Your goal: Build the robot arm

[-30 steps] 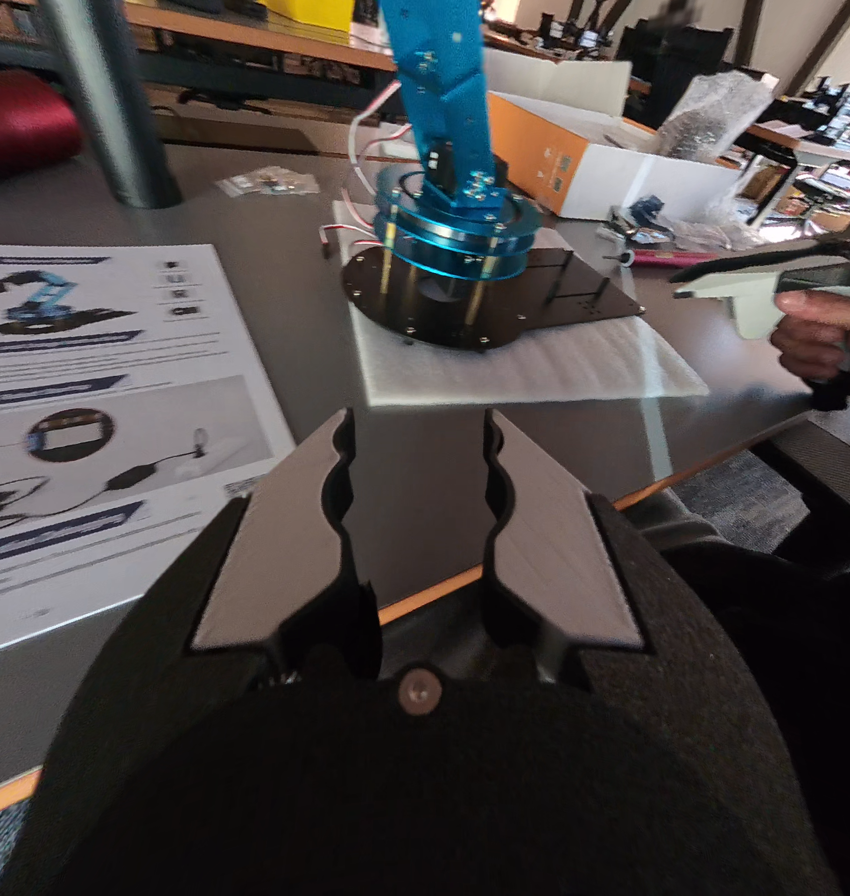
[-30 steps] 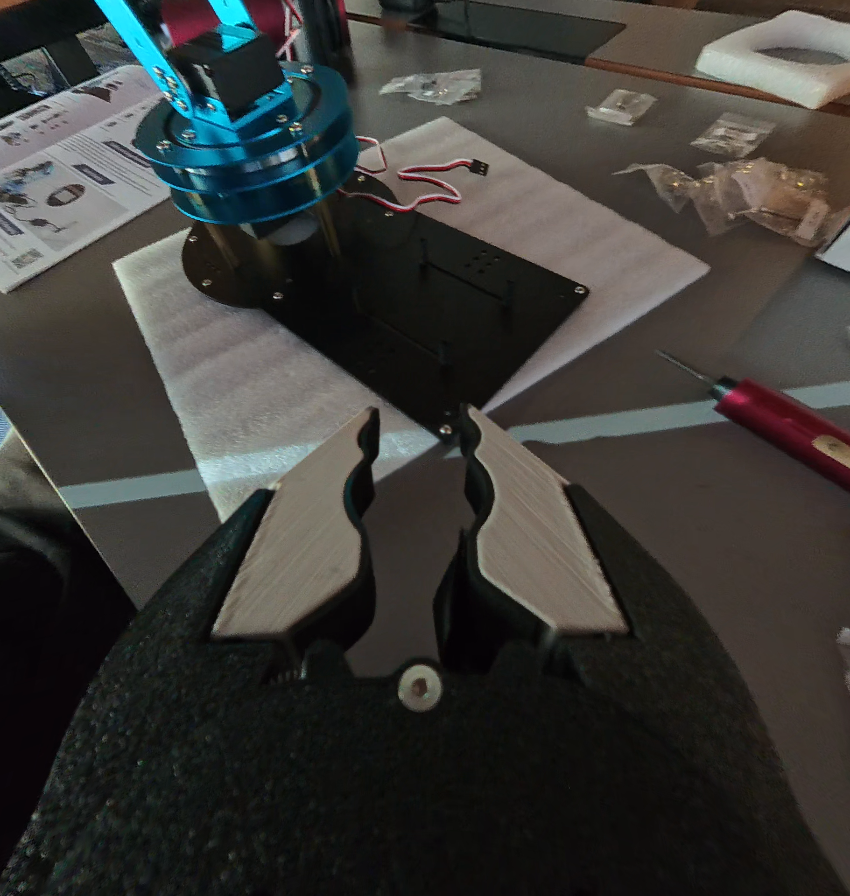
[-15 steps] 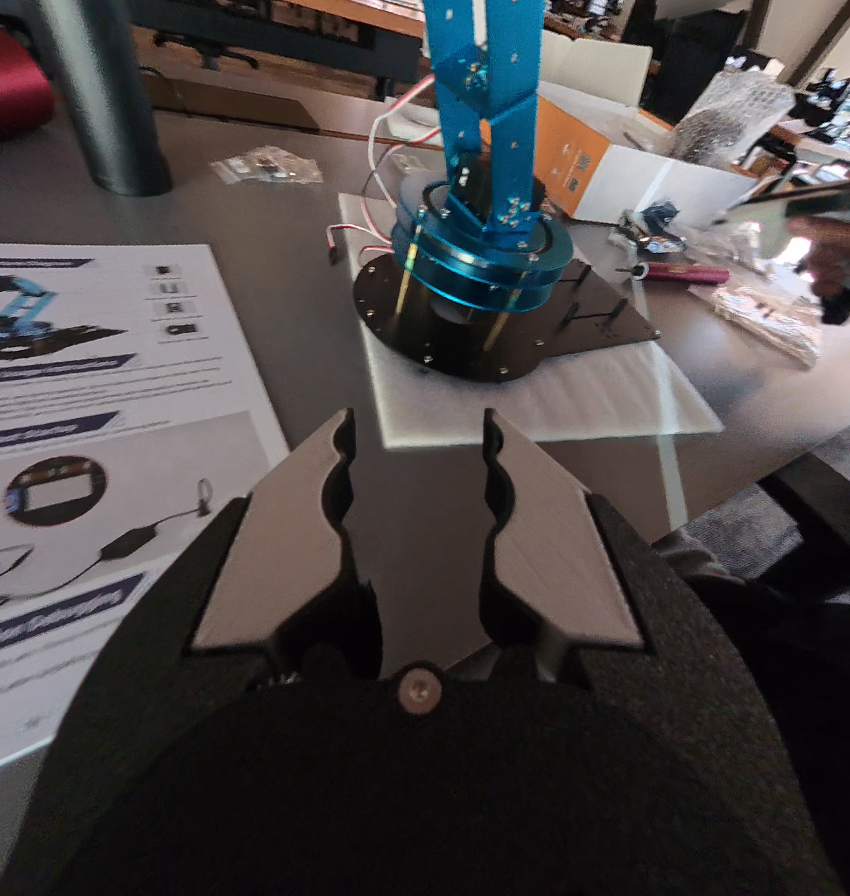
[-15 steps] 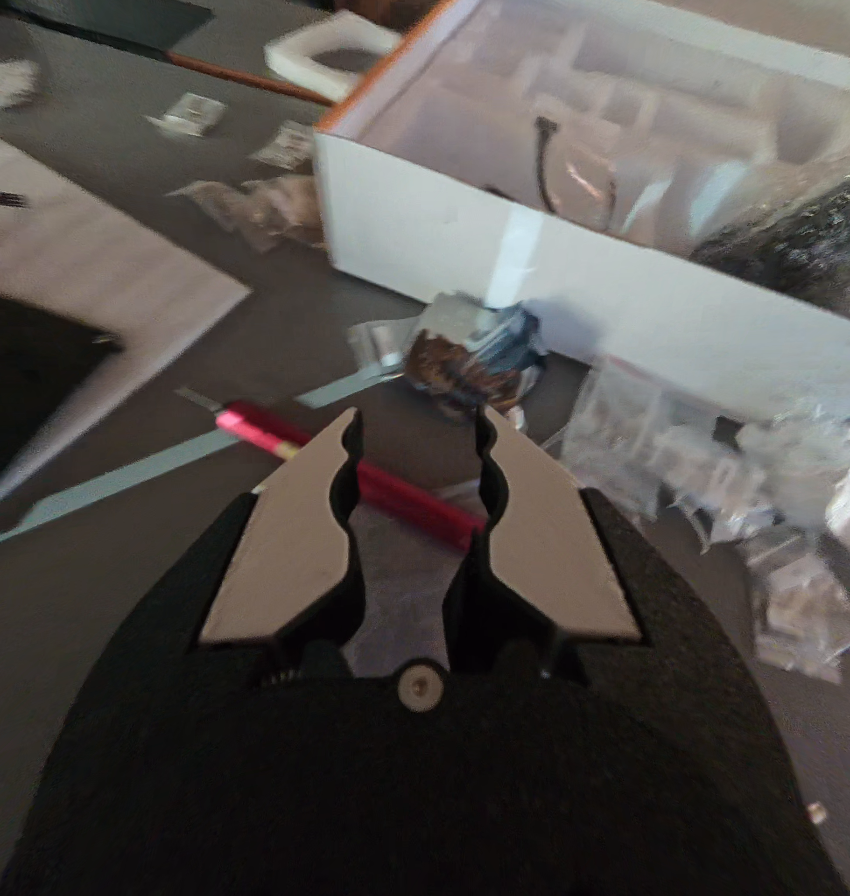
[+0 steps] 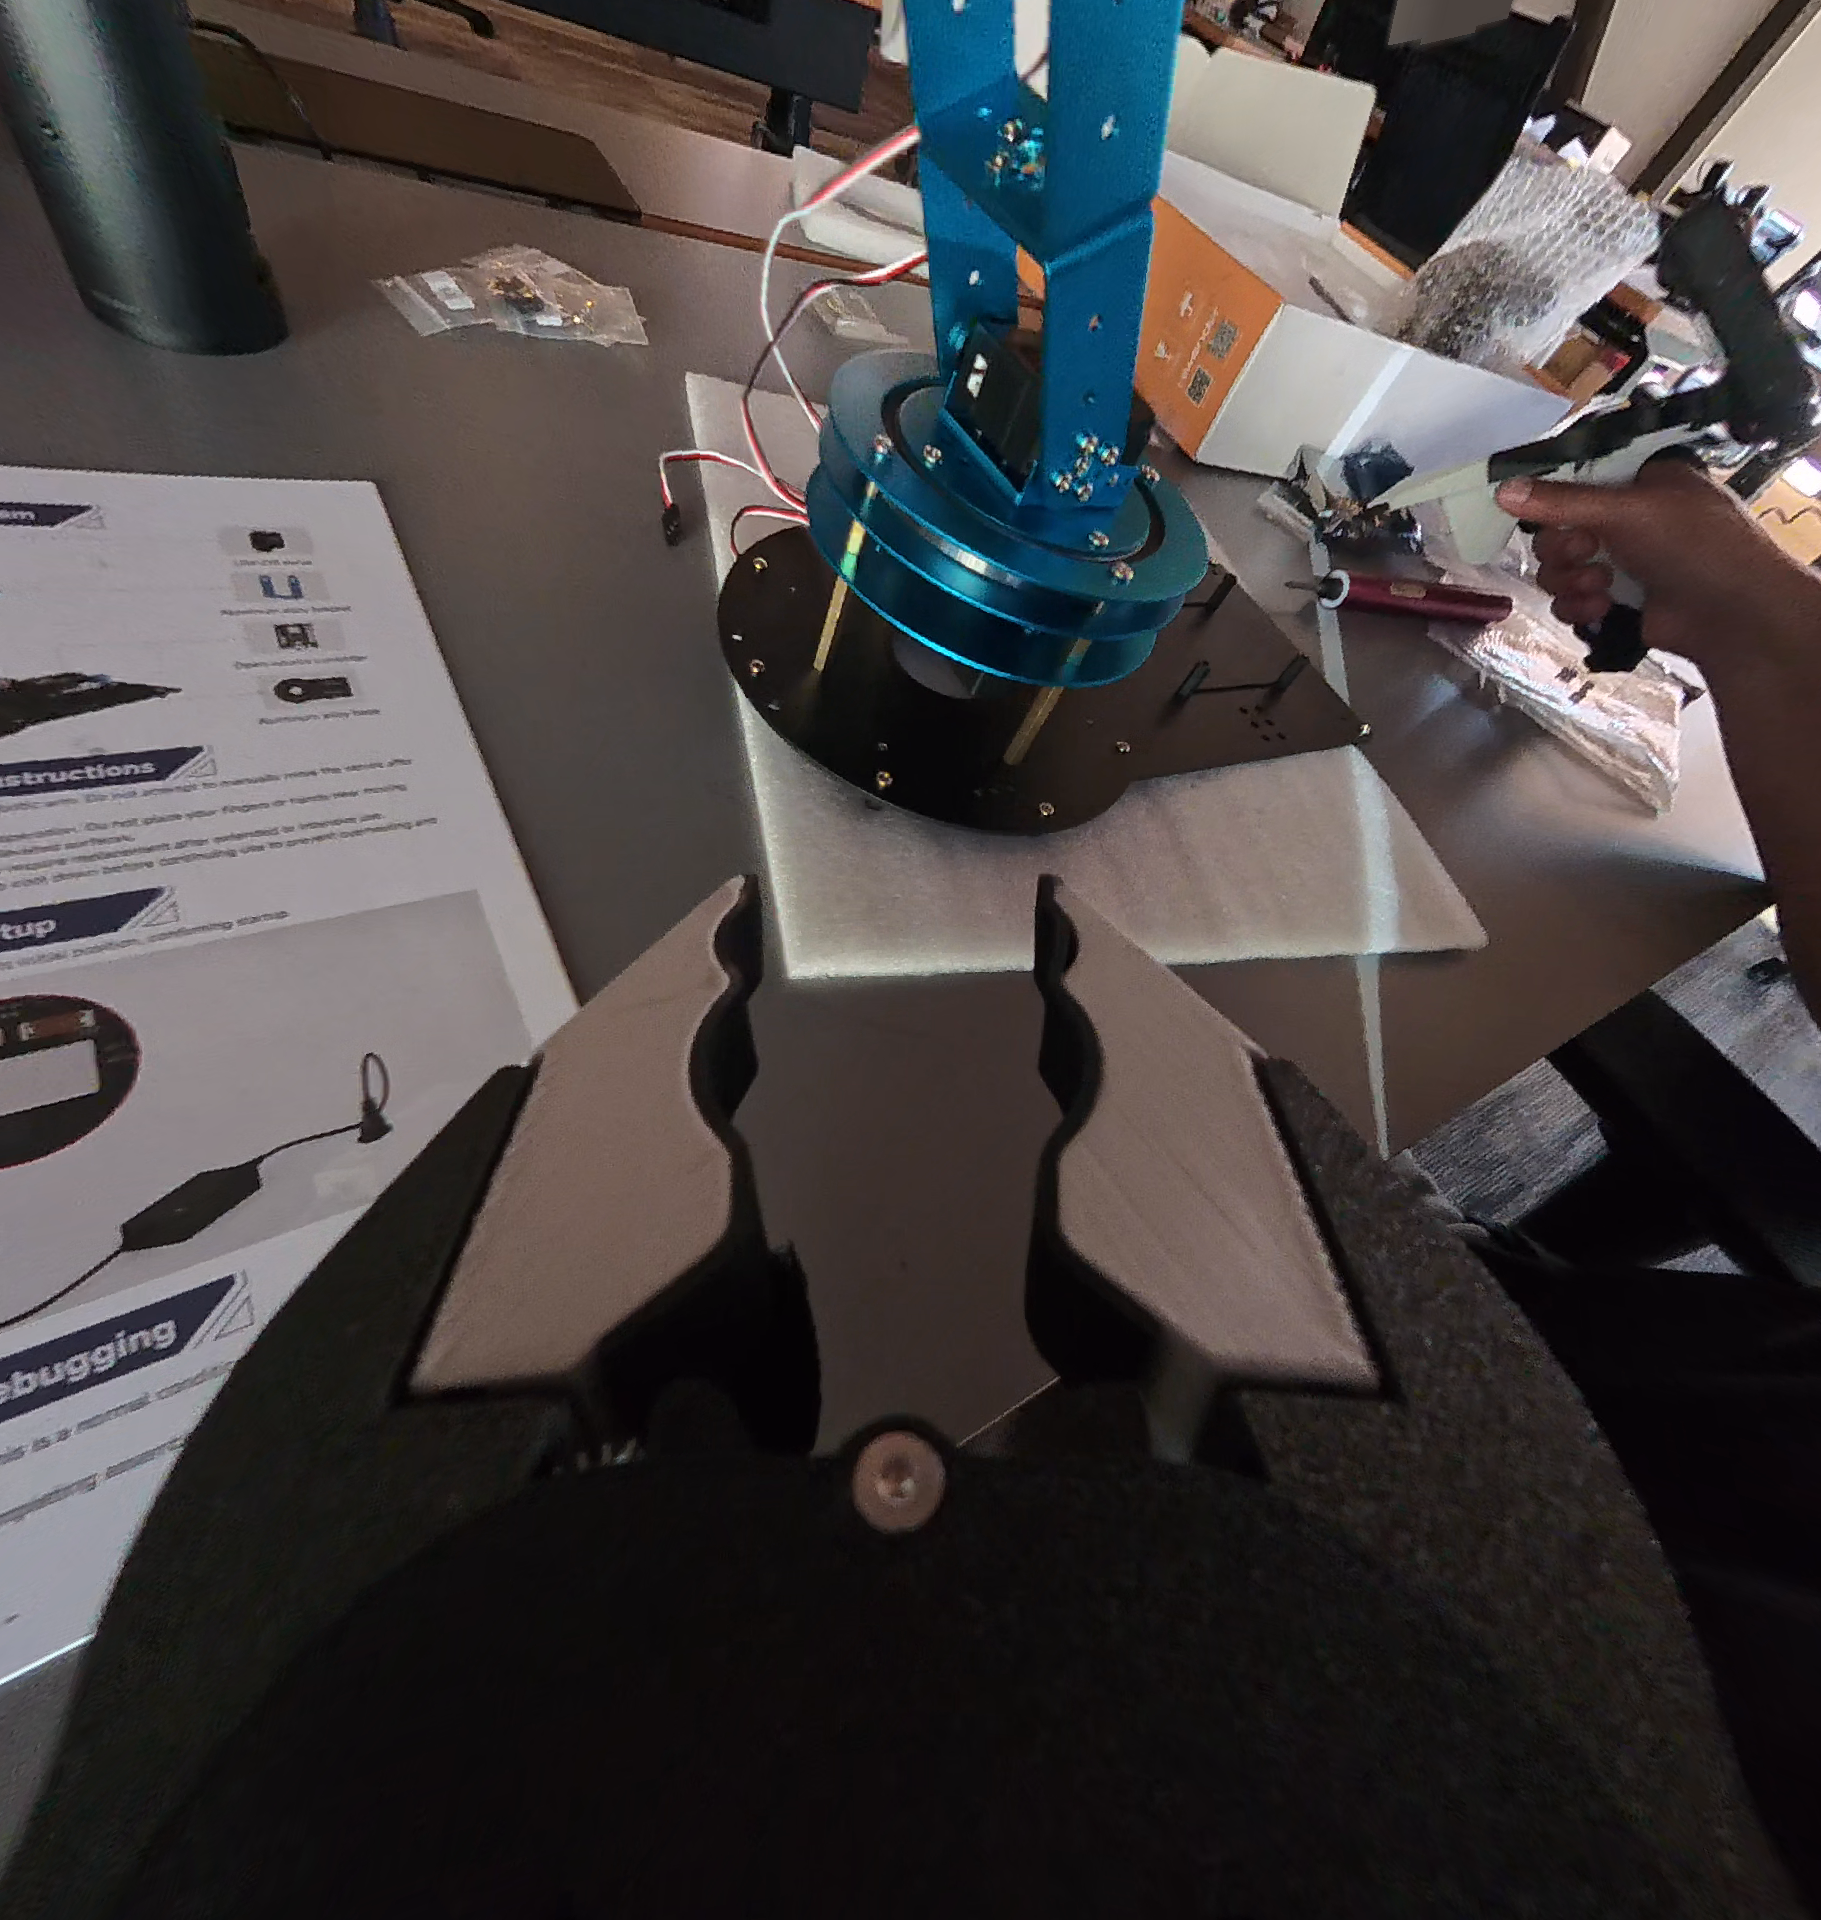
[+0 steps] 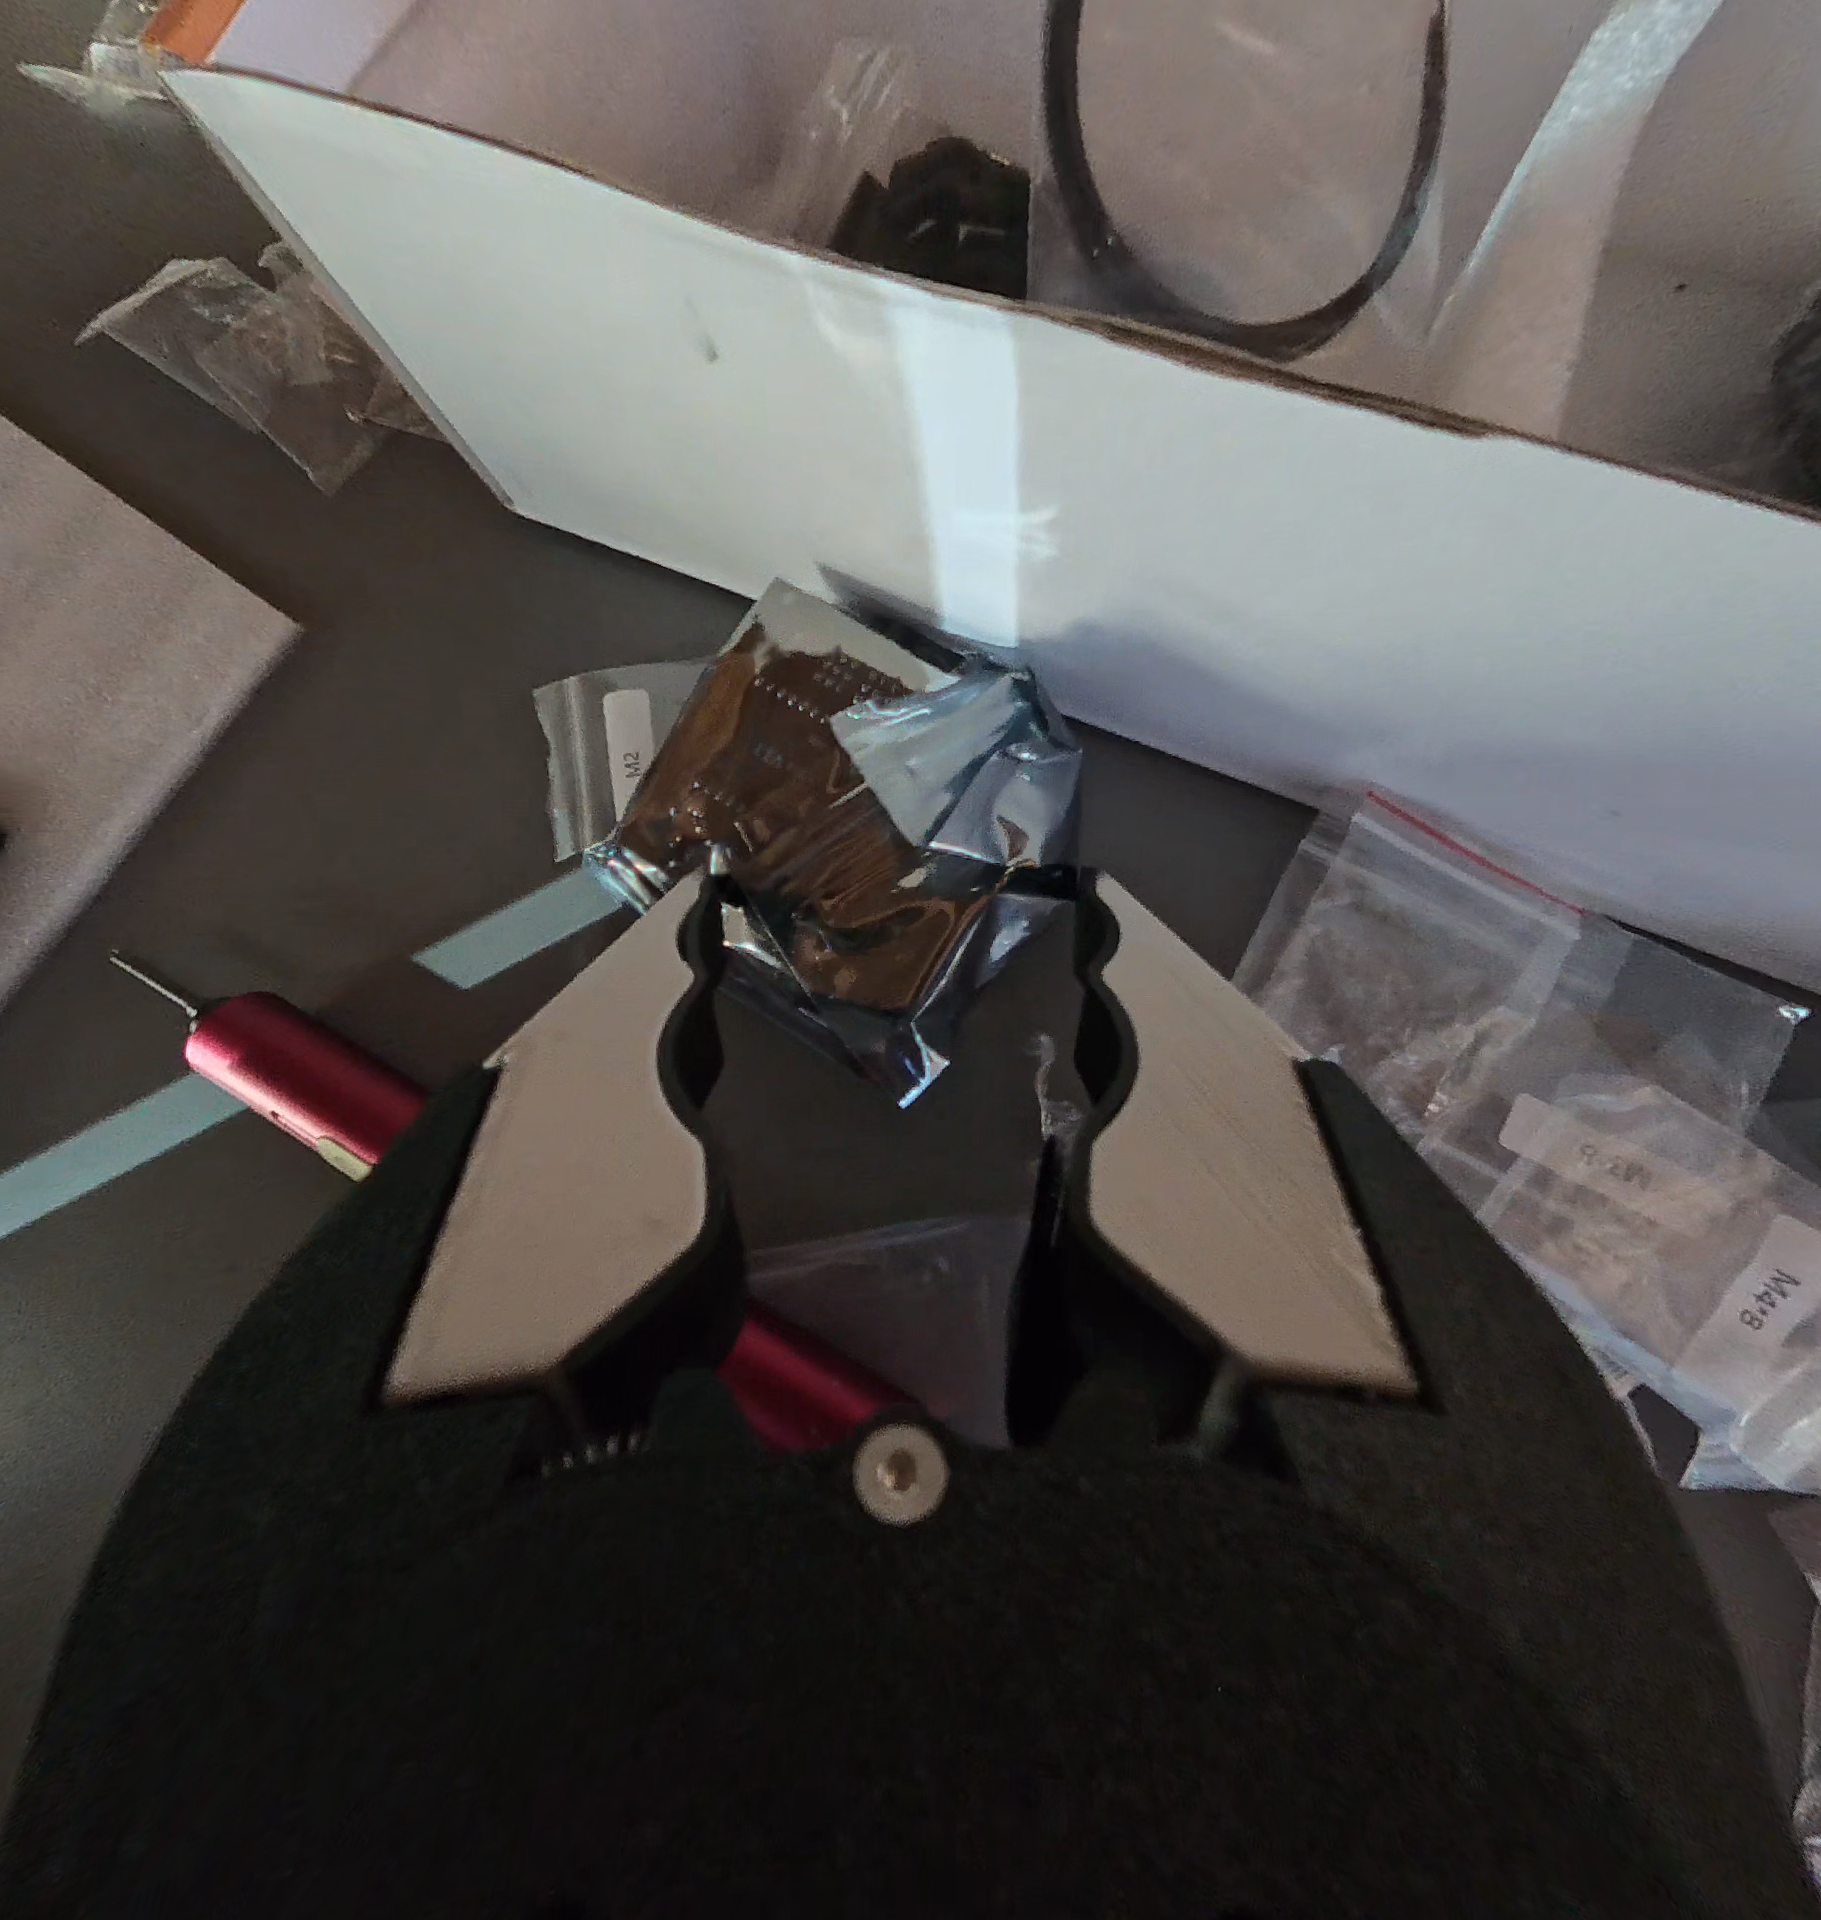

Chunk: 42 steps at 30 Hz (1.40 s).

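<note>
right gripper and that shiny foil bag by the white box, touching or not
Cannot tell. In the right wrist view the right gripper is open over the shiny foil bag; its fingertips overlap the bag's edge, but no contact or gap shows.

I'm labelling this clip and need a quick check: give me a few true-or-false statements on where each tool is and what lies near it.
1. The right tool is open above a shiny foil bag. True.
2. The left tool grips the blue arm kit. False: it is open and empty, short of the white foam sheet.
3. The red screwdriver lies inside the white box. False: it lies on the table, outside.
4. A printed sheet lies left of the left tool. True.
</note>
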Motion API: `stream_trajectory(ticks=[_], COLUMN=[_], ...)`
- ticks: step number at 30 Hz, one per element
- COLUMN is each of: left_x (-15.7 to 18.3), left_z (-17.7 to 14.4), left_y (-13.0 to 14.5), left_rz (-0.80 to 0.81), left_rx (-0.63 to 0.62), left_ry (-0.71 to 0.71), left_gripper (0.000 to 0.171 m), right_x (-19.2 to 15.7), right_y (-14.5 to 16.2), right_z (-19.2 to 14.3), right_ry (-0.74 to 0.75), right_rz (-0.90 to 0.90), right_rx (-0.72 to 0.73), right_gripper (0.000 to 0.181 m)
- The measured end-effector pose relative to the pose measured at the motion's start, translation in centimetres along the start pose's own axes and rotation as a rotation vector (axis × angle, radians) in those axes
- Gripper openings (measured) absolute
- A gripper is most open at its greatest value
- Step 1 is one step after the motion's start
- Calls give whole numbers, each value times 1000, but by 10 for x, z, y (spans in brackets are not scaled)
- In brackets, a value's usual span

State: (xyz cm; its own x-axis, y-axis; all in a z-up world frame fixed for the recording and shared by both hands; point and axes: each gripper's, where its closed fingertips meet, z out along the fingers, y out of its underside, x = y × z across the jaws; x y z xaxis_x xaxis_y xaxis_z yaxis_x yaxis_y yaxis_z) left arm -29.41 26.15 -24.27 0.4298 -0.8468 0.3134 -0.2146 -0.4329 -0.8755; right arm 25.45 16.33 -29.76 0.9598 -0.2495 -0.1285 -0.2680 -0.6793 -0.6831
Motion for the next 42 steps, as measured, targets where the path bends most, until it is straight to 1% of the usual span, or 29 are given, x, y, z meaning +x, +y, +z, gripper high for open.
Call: stream_trajectory(ticks=[1, 2, 5, 6, 7, 9, 12, 14, 17, 19, 20, 21, 23, 24, 26, 27, 28, 29, 30, 31, 33, 36, 38, 39, 41, 42], left_x=[-1, -3, -9, -10, -11, -14, -17, -19, -22, -25, -26, -27, -27, -28, -29, -30, -32, -34, -36, -38, -41, -42, -44, -44, -44, -43], left_z=[-1, -3, -8, -10, -11, -14, -18, -21, -25, -26, -26, -26, -26, -27, -30, -32, -35, -38, -40, -43, -47, -49, -48, -47, -45, -44], left_y=[-1, -2, -6, -7, -7, -9, -12, -13, -16, -19, -21, -23, -26, -27, -26, -25, -22, -21, -20, -19, -19, -18, -15, -14, -15, -16], left_rz=[-11, -18, -24, -21, -17, -9, -8, -12, -15, -17, -18, -18, -14, -11, 3, 13, 23, 32, 37, 38, 22, -6, -7, -6, -10, -16], left_rx=[5, 9, 21, 21, 18, 17, 27, 33, 41, 50, 57, 62, 72, 77, 83, 80, 75, 70, 68, 68, 77, 81, 72, 68, 64, 66], left_ry=[1, -1, -19, -23, -27, -37, -46, -47, -55, -57, -59, -61, -66, -71, -89, -101, -115, -129, -140, -148, -153, -136, -141, -141, -136, -130], left_gripper=[52, 52, 51, 51, 51, 51, 51, 51, 51, 50, 50, 50, 50, 49, 49, 49, 49, 49, 49, 49, 49, 49, 49, 49, 49, 49], right_x=[0, 1, -1, -1, -1, -6, -9, -16, -48, -82, -104, -128, -170, -180, -188, -190, -193, -203, -217, -230, -251, -267, -279, -284, -287, -289], right_y=[0, 1, 3, 2, 1, -2, -7, -19, -52, -77, -88, -96, -105, -110, -118, -118, -111, -103, -103, -98, -86, -62, -40, -32, -37, -45], right_z=[-1, -2, -5, -8, -12, -21, -36, -54, -93, -110, -110, -103, -73, -54, -16, 2, 20, 34, 39, 41, 42, 46, 52, 55, 53, 49], right_ry=[-5, -3, 11, 25, 31, 24, 65, 76, 92, 146, 177, 200, 245, 306, 458, 524, 542, 524, 520, 483, 379, 241, 76, -2, -87, -138], right_rz=[6, 0, -37, -48, -55, -65, -112, -136, -235, -390, -493, -600, -821, -927, -1160, -1269, -1344, -1387, -1431, -1445, -1375, -1320, -1243, -1183, -1049, -960], right_rx=[-1, -1, -3, 5, 16, 48, 85, 141, 278, 337, 350, 347, 306, 277, 201, 152, 91, 56, 95, 105, 96, 74, 32, 14, 53, 94], right_gripper=[65, 60, 58, 51, 37, 21, 19, 17, 17, 17, 17, 17, 17, 17, 17, 17, 18, 18, 17, 17, 16, 18, 20, 27, 22, 17])
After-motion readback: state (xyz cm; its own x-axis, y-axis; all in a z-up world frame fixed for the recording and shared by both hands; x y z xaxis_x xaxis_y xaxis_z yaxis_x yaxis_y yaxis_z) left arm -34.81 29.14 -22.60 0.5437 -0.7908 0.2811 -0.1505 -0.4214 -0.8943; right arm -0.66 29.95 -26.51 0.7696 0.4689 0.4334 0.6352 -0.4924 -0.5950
